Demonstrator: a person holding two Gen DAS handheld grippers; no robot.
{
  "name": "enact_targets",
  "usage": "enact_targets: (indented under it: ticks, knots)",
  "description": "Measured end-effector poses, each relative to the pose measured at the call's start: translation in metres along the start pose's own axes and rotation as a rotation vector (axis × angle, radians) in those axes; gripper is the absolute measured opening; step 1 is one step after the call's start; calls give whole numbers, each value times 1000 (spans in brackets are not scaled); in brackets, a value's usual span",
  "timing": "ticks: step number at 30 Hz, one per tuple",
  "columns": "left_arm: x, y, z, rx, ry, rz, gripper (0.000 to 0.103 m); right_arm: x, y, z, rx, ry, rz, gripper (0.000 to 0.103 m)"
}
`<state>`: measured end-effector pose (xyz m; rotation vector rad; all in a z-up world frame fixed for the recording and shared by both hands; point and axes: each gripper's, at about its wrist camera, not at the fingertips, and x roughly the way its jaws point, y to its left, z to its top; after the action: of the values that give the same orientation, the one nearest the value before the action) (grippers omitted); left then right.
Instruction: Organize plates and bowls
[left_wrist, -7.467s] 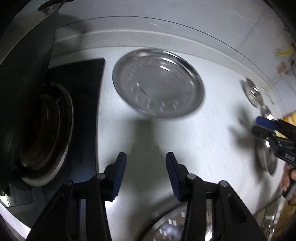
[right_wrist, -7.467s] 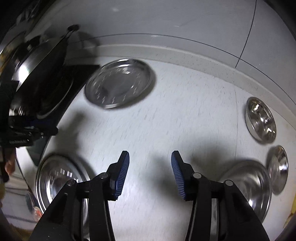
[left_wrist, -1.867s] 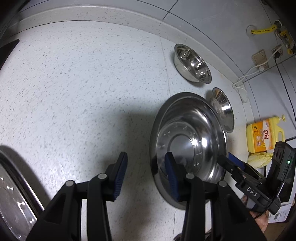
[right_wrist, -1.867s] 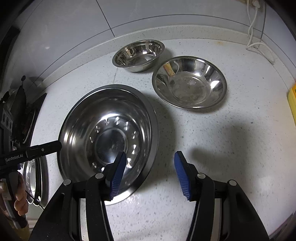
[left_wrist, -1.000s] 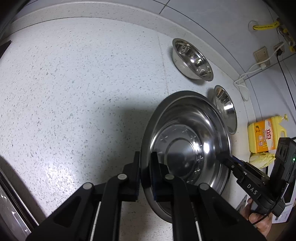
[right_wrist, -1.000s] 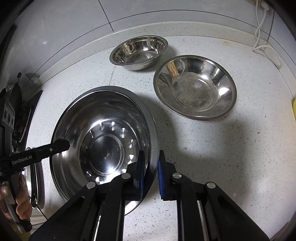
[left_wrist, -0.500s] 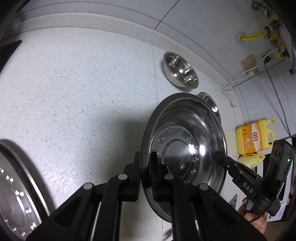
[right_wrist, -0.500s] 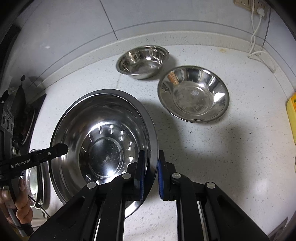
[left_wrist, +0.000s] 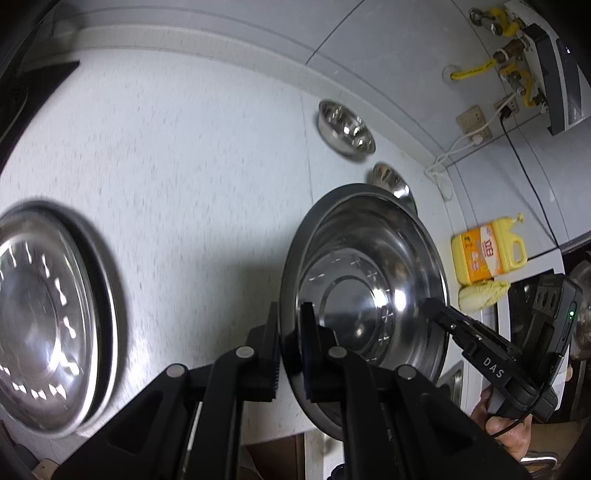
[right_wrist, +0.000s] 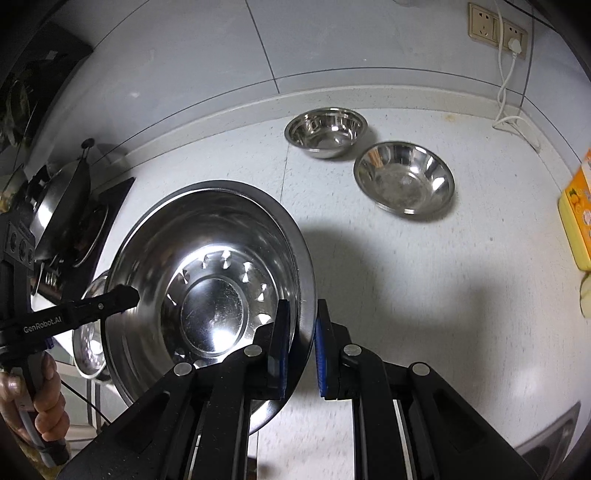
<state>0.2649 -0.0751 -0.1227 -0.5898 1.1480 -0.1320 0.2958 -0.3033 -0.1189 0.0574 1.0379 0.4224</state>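
A large steel plate (left_wrist: 365, 280) hangs lifted above the white counter, held by both grippers. My left gripper (left_wrist: 290, 343) is shut on its near rim. My right gripper (right_wrist: 299, 343) is shut on the opposite rim of the same plate (right_wrist: 210, 273). Each gripper shows in the other's view, at the far rim of the plate. A second steel plate (left_wrist: 48, 314) lies on the counter at the left. Two steel bowls (right_wrist: 327, 131) (right_wrist: 404, 182) stand near the back wall; both also show in the left wrist view (left_wrist: 345, 129) (left_wrist: 391, 179).
A yellow detergent bottle (left_wrist: 487, 254) stands at the right end of the counter, with a pale lump (left_wrist: 480, 293) in front of it. A black stove (right_wrist: 77, 225) with a pan is at the left. White cables (right_wrist: 513, 107) hang from a wall socket.
Both grippers have lifted the large plate off the counter and carried it left; the second plate on the counter has come into the left wrist view.
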Motion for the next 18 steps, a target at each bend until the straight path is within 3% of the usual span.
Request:
enact_targets:
  ticks: [8, 18]
  knots:
    - [38, 3, -28, -2, 65, 31, 8, 18, -12, -37, 28, 72, -29, 12]
    - [66, 1, -43, -11, 101, 53, 9, 36, -35, -47, 74, 105, -42, 11]
